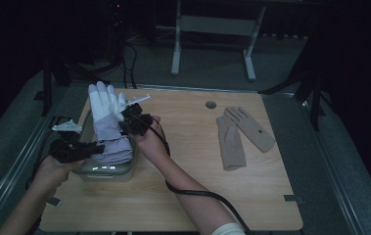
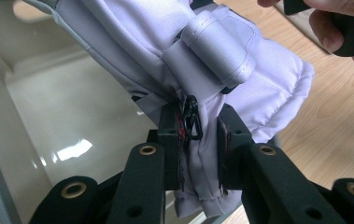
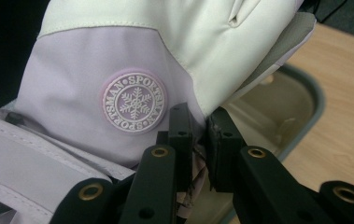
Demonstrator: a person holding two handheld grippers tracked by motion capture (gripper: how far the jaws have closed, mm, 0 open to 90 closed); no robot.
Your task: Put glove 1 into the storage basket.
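Lilac ski glove point(image 1: 105, 122) stretched over grey bin point(image 1: 105, 172) at table's point(image 1: 193, 161) left; left tongs point(image 2: 198, 135) clamped on its cuff, right tongs point(image 3: 199, 135) pinching its palm edge, likely to lower it in flat.

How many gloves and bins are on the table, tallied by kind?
Lilac-and-white ski gloves: 1 counted, clamped by both grippers over the bin; a second under it cannot be told
Beige gloves: 2
Clear bins: 1
Total: 4
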